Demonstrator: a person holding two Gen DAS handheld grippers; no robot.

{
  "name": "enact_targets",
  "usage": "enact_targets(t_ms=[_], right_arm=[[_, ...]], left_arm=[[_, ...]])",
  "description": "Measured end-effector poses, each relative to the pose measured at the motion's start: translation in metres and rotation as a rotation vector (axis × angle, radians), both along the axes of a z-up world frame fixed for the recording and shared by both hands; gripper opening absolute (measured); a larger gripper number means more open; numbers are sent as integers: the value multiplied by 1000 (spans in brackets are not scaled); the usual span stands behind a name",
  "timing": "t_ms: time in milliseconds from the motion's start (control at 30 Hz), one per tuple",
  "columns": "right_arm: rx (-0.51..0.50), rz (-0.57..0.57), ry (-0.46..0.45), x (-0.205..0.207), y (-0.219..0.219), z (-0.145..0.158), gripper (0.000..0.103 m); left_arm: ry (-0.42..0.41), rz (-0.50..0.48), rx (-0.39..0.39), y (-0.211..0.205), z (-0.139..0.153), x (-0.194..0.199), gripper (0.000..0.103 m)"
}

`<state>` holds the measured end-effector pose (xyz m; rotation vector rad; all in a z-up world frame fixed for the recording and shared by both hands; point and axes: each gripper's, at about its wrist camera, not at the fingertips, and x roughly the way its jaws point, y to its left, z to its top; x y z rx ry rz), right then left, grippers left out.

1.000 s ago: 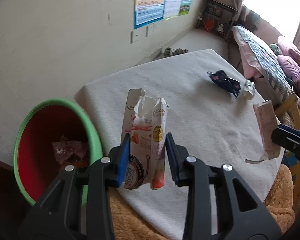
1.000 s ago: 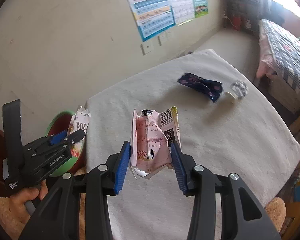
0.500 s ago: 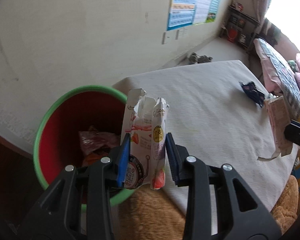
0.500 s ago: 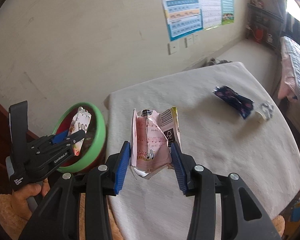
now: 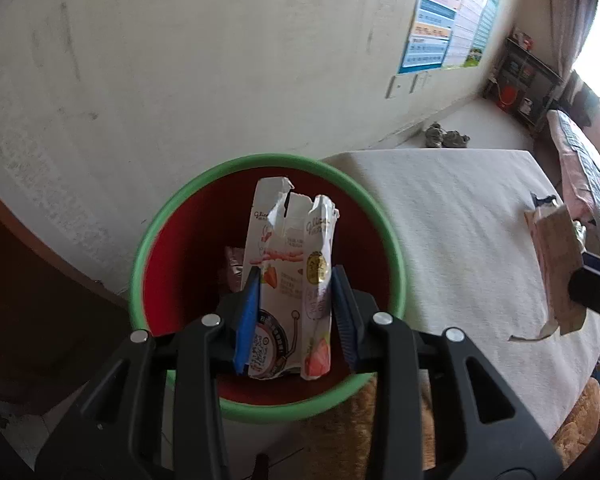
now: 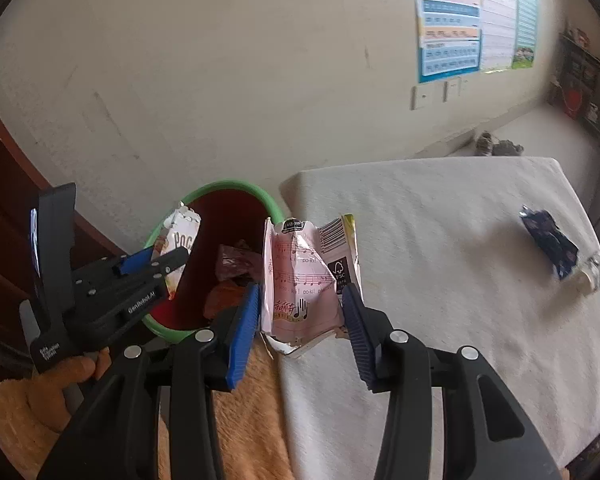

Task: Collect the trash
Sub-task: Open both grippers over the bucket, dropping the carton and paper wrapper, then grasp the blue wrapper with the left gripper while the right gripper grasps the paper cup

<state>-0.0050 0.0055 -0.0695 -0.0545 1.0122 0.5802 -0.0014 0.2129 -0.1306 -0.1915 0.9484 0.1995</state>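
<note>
Trash is in both of my tools. My left tool is closed on a torn white snack box with strawberries on it. The blue pads press on both sides of the box. The box stands up between them, right over the open bin. The bin is red inside with a green rim. Some crumpled wrappers lie at the bottom of it.

My right tool is closed on a torn pink snack box with music notes and a bar code on it. This box hangs over the near edge of the desk, just beside the bin. From the right tool's camera I can see my left tool on the left, with my hand under it, holding its box over the bin's rim.

The desk has a white cloth on it. A dark blue wrapper lies far over on the desk, with a small crumpled white piece touching its end. The bin stands by the desk's corner, near the pale wall. Charts hang on that wall.
</note>
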Motion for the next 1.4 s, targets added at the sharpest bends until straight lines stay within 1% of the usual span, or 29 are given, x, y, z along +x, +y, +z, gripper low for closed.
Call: enact_targets(t_ms=[133, 433, 567, 600, 667, 700, 733, 767, 800, 833, 900, 967, 1000, 1067, 1133, 1200, 1267, 1300, 1400], right_arm=[[3, 27, 1, 7, 19, 2, 42], [-3, 76, -15, 19, 52, 6, 43], [35, 98, 8, 26, 65, 5, 43], [48, 105, 13, 26, 67, 5, 47], [105, 129, 32, 30, 73, 5, 53], [127, 135, 43, 32, 75, 4, 56], [146, 135, 56, 35, 76, 3, 56], [160, 133, 66, 36, 75, 2, 57], [177, 128, 79, 38, 72, 0, 62], [190, 111, 89, 40, 66, -4, 69], [185, 56, 97, 45, 42, -12, 72], [156, -15, 98, 50, 10, -21, 72], [134, -72, 97, 55, -12, -26, 72], [80, -221, 76, 63, -69, -35, 72], [15, -387, 53, 72, -135, -41, 72], [-9, -550, 42, 79, -197, -44, 72], [21, -741, 63, 88, -264, -50, 73], [41, -813, 85, 95, -290, -55, 73], [42, -913, 135, 118, -336, -70, 73]], left_arm=[[4, 29, -7, 14, -3, -4, 33], [9, 63, -18, 27, -10, -3, 34], [15, 82, -18, 33, -13, -1, 34], [15, 93, -17, 35, -13, -1, 37], [13, 111, -24, 38, -14, -1, 52], [9, 120, -24, 39, -14, -3, 62], [5, 132, -19, 40, -14, -5, 66], [6, 137, -15, 40, -14, -4, 67], [9, 141, -10, 40, -15, -5, 71], [11, 143, -6, 40, -15, -5, 72], [13, 144, -7, 38, -15, -5, 72], [15, 132, -15, 33, -14, -3, 72], [14, 116, -14, 27, -13, 0, 73], [18, 73, 1, 11, -11, 7, 74], [21, 37, 5, -4, -10, 14, 75], [24, -14, -14, -27, -8, 27, 75], [24, -68, -44, -52, -6, 41, 77], [24, -106, -65, -71, -3, 51, 78], [17, -212, -125, -128, 4, 80, 78]])
